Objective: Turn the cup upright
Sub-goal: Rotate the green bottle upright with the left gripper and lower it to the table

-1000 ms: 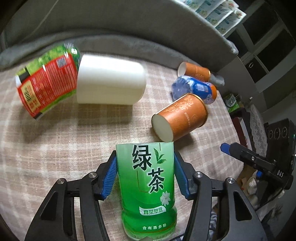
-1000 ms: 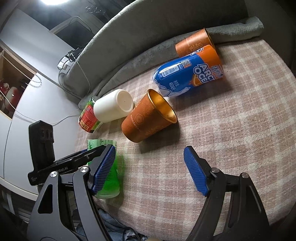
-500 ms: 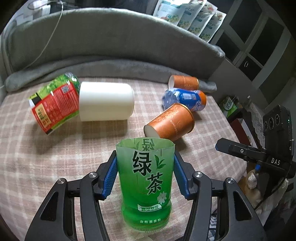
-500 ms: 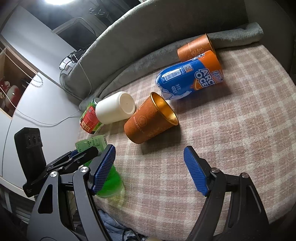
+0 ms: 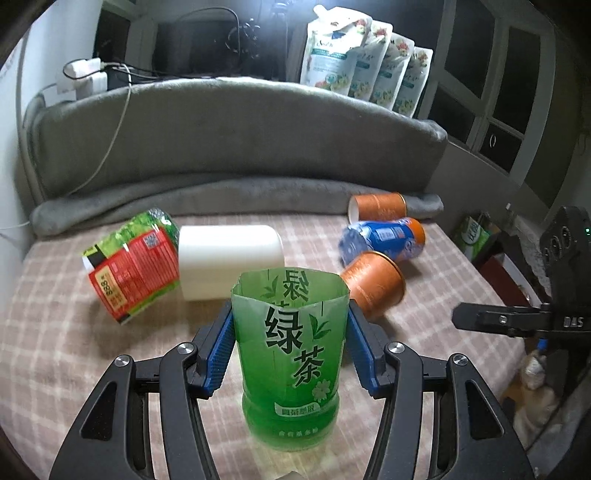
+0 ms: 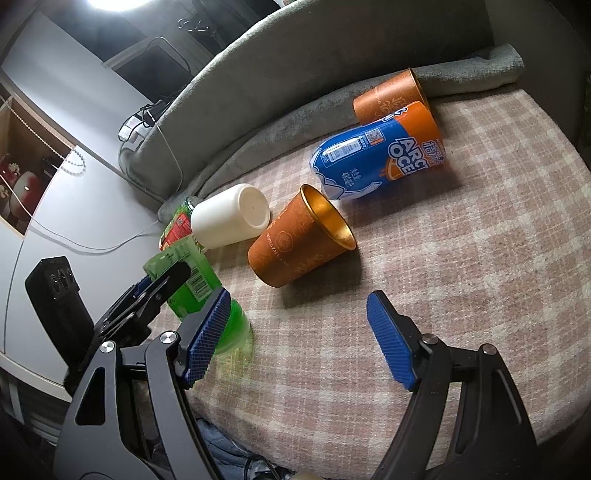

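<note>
Green cup [image 5: 291,354], thin, light, crushable: I grip its mid-wall between left tongs [image 5: 290,347]; right tongs [image 6: 295,339] gape empty.

**A dim room around a plaid-covered seat**

A checked pink-and-cream cover [image 5: 66,354] spreads before a curved grey backrest [image 5: 236,136]. Refill pouches [image 5: 365,66] line the ledge behind. Dark-paned windows [image 5: 491,77] stand right; a bright lamp [image 6: 110,3] glares overhead.

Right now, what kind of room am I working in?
Probably a bedroom or living room at home: the cups lie on a plaid blanket against a grey padded backrest, with refill pouches on a ledge and a power strip behind.
</note>
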A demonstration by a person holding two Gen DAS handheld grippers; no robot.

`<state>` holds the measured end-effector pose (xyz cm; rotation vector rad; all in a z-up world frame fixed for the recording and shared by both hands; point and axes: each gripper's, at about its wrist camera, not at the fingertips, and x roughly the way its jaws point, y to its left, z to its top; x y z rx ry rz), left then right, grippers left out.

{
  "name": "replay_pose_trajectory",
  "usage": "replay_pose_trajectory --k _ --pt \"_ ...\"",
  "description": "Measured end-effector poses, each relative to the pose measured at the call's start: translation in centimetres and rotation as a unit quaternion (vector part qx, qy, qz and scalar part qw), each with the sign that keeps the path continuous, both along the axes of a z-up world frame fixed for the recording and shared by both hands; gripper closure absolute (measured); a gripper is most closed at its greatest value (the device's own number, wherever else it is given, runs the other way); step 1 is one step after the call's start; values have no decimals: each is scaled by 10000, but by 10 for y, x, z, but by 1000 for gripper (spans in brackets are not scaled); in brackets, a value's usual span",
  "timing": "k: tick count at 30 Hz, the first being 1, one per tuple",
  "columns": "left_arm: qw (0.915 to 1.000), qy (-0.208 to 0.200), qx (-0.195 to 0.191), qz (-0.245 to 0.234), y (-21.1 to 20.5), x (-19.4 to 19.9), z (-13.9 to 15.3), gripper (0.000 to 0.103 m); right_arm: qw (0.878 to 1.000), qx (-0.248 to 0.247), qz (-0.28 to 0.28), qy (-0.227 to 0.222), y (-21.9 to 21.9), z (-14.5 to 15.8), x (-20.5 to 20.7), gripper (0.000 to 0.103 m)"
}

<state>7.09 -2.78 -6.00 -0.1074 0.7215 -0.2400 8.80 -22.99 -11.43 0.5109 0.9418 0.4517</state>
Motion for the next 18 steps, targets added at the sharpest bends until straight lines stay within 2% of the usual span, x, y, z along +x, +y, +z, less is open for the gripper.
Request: replay_pose_trajectory --k 8,18 --pt "9994 -321 160 34 -2 -12 -2 47 10000 21 -39 -45 1 3 0 24" --pt "9995 -294 118 -43 2 -25 1 47 9998 -58 52 -168 7 7 -4 24"
